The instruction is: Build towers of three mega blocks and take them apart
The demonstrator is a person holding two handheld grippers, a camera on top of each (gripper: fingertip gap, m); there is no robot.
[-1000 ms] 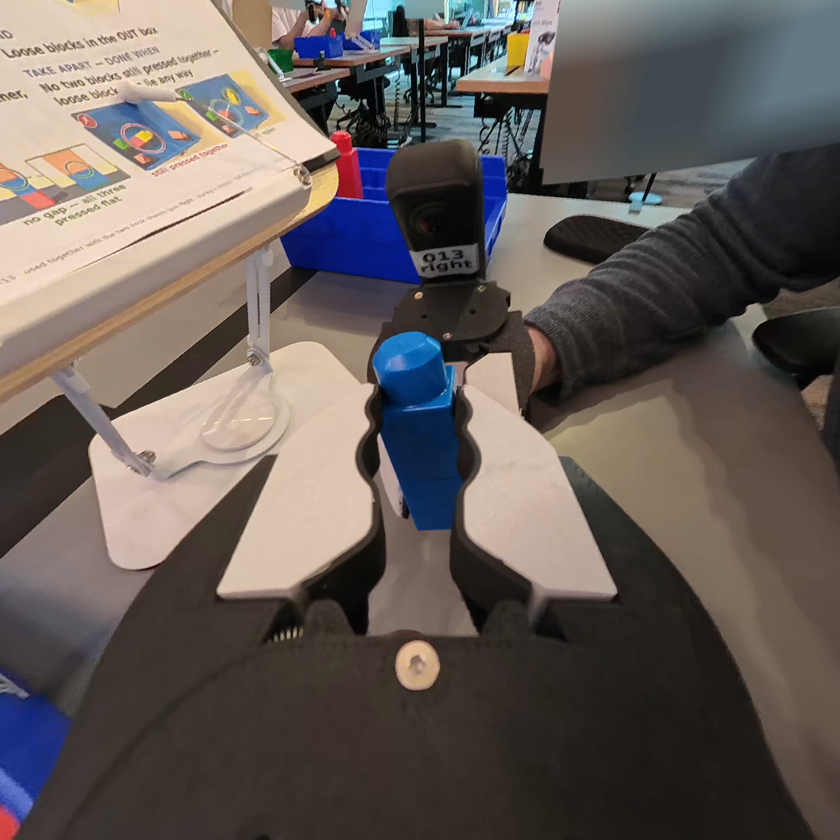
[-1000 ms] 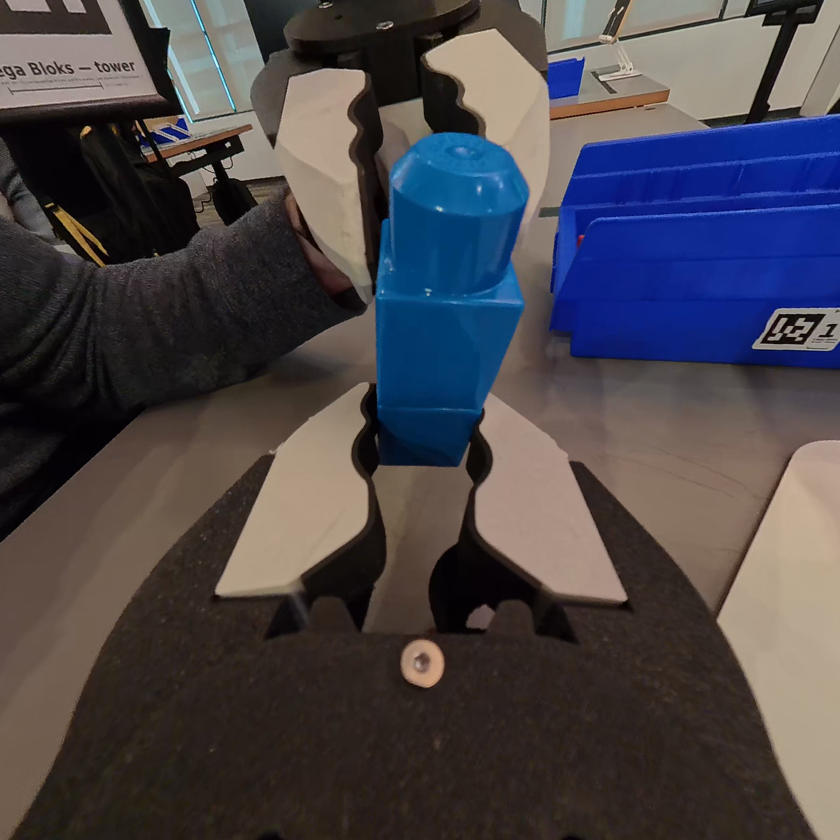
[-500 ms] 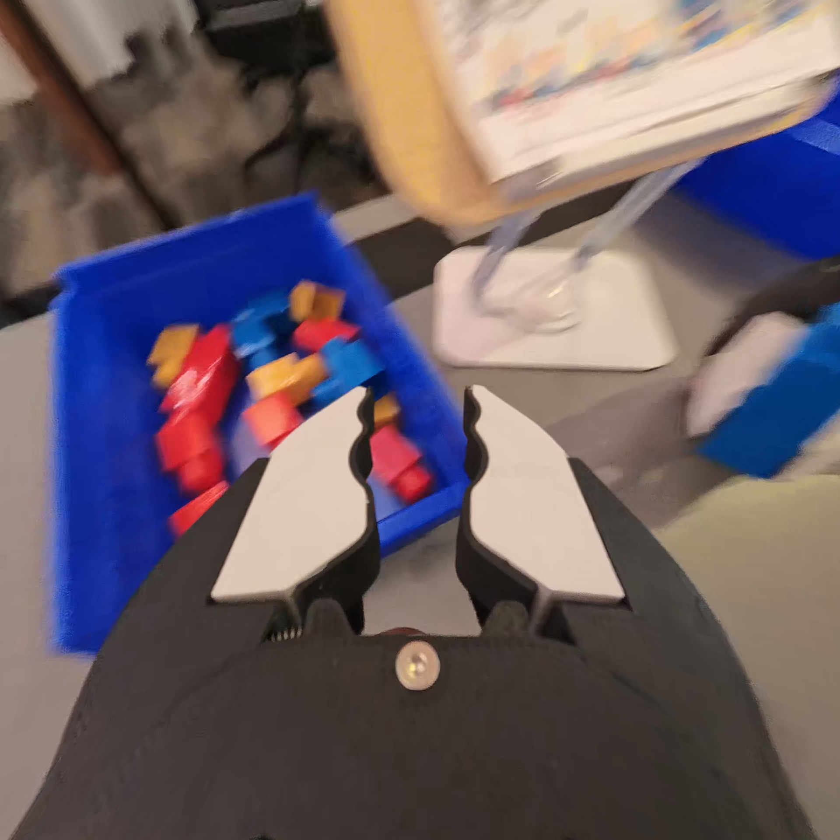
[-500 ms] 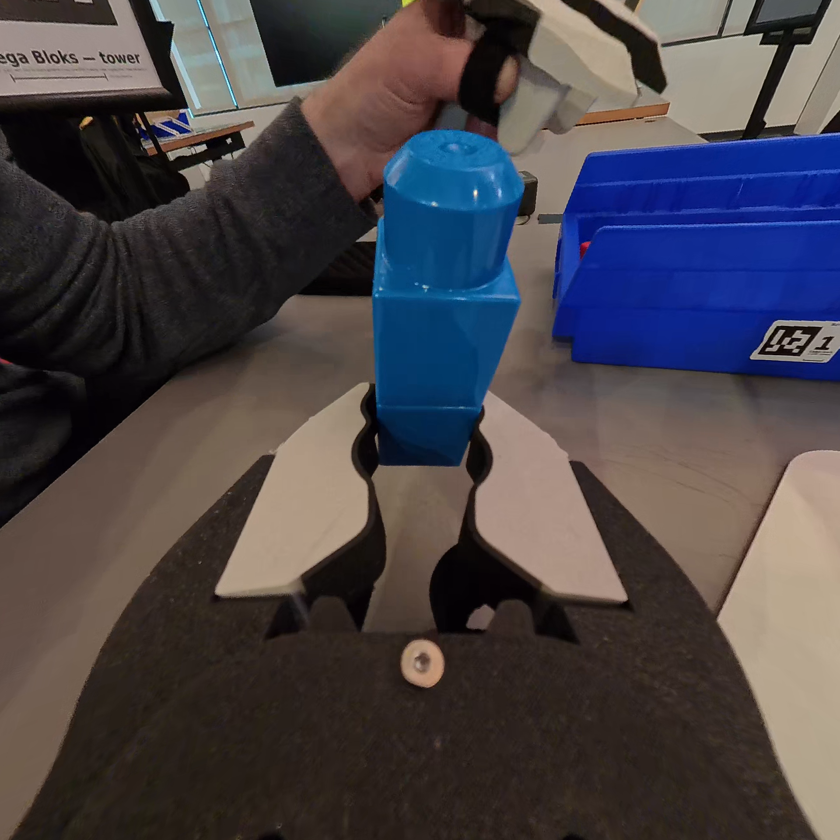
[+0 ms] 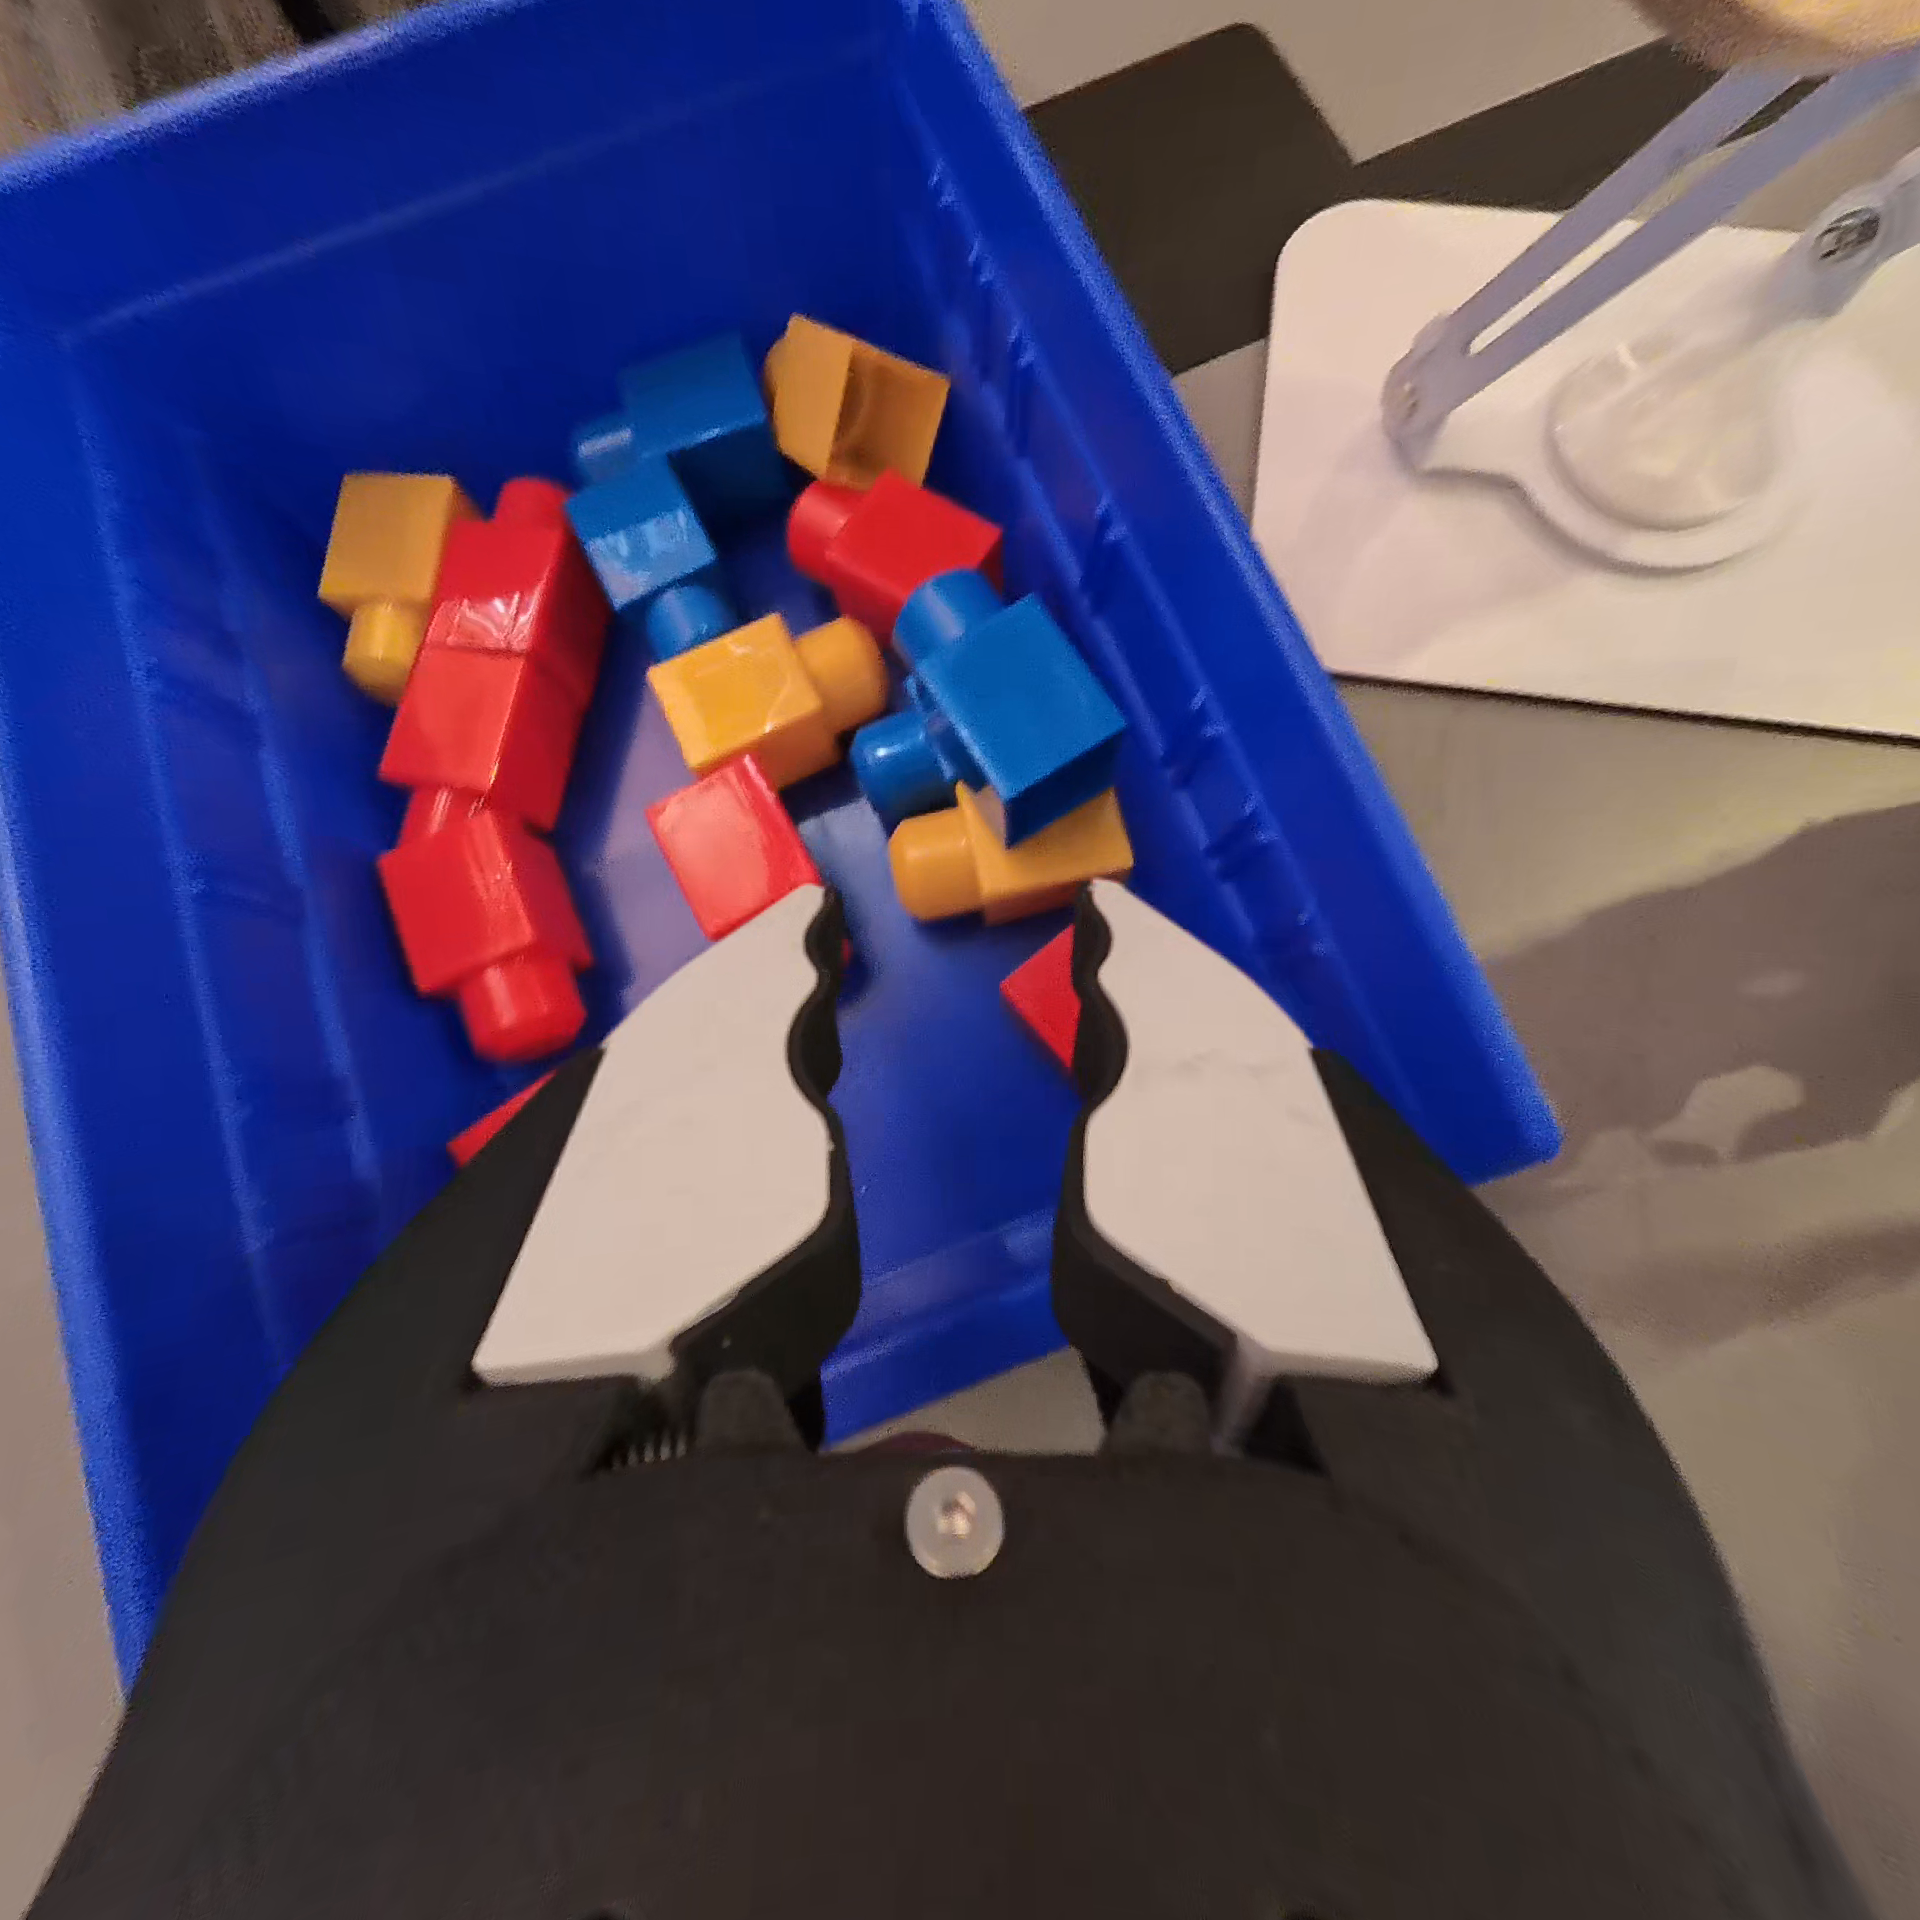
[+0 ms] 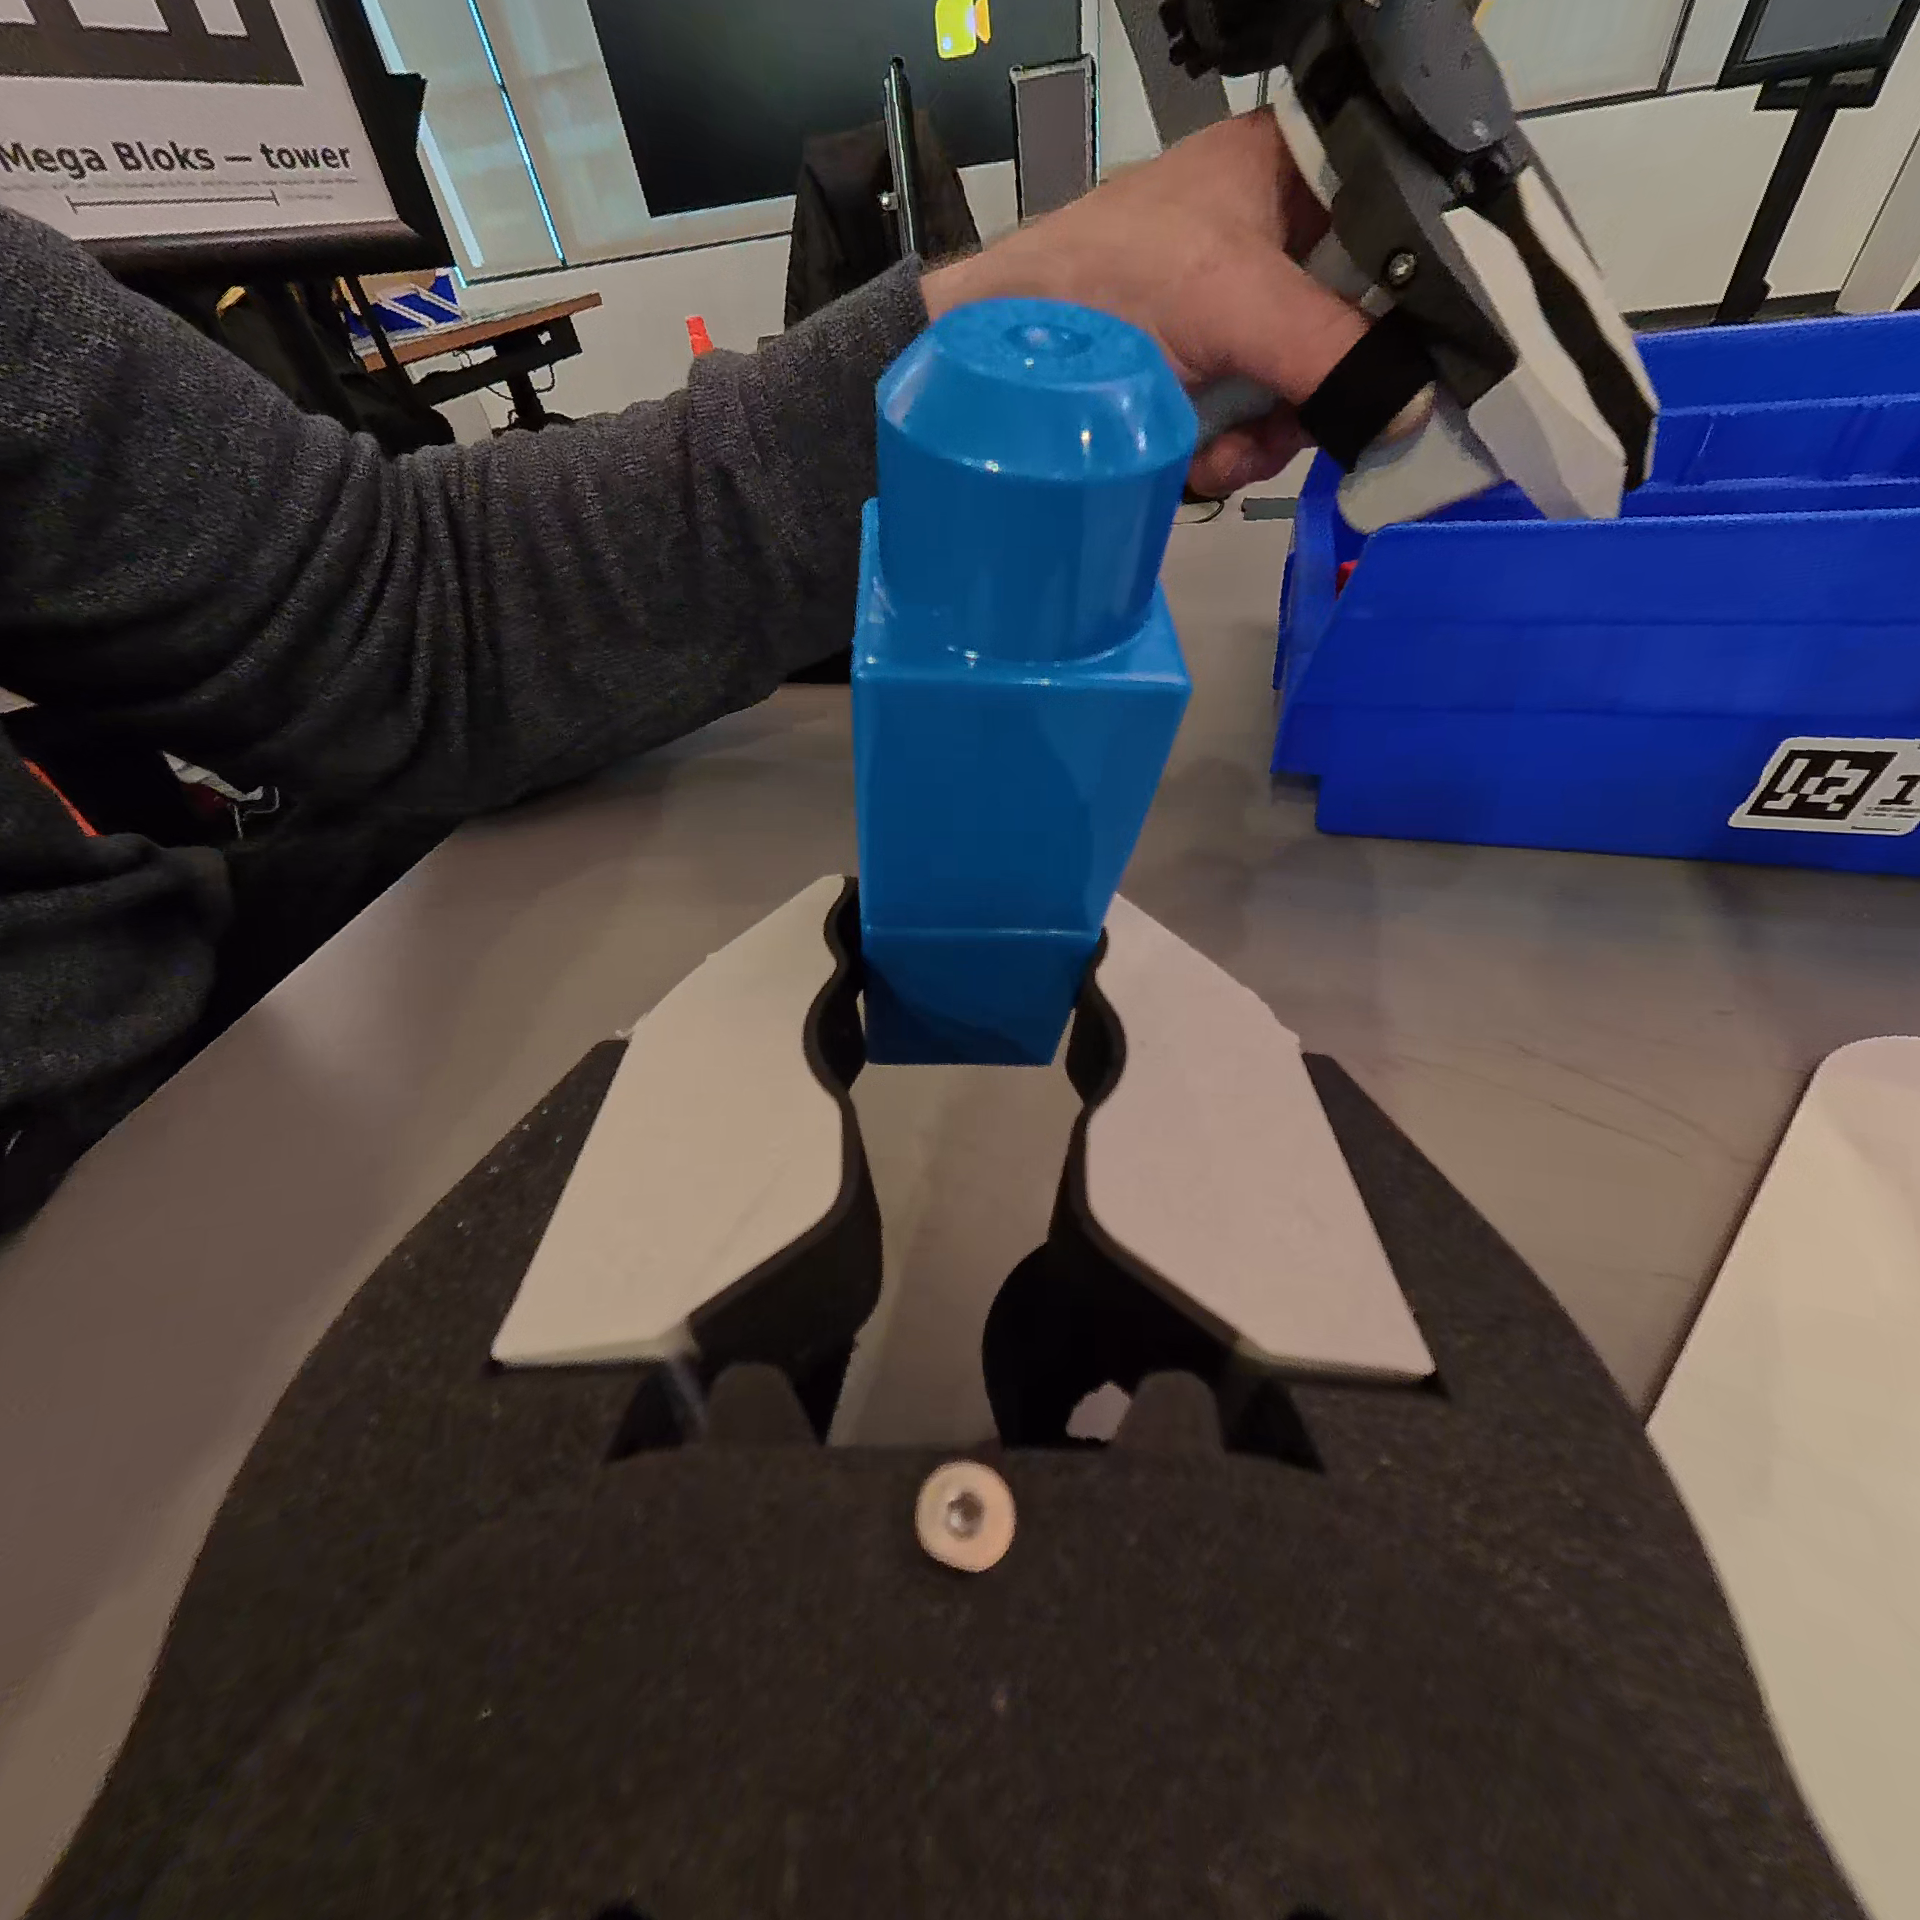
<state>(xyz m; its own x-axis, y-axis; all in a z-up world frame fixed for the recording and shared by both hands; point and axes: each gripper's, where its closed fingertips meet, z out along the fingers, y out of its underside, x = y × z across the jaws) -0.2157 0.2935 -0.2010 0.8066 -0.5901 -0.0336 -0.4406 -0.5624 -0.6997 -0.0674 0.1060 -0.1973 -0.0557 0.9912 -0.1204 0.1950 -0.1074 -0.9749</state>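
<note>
My right gripper (image 6: 971, 961) is shut on the lower block of a stack of two blue mega blocks (image 6: 1013, 727), held upright above the grey table. My left gripper (image 5: 951, 920) is open and empty, pointing down into a blue bin (image 5: 208, 312) of loose red, blue and yellow blocks. A red block (image 5: 727, 842) and a yellow block (image 5: 997, 862) lie just beyond its fingertips. In the right wrist view the left gripper (image 6: 1538, 343) hangs over the blue bin (image 6: 1610, 665), held by a hand.
A white stand base (image 5: 1590, 499) with metal legs sits on the table right of the bin; its edge shows in the right wrist view (image 6: 1829, 1403). A grey-sleeved arm (image 6: 416, 582) reaches across behind the blue stack. A sign board (image 6: 187, 114) stands at the back left.
My left gripper let go of the blue stack, swung left and now hovers open over the bin of loose blocks. My right gripper keeps its hold on the stack, hardly moved.
</note>
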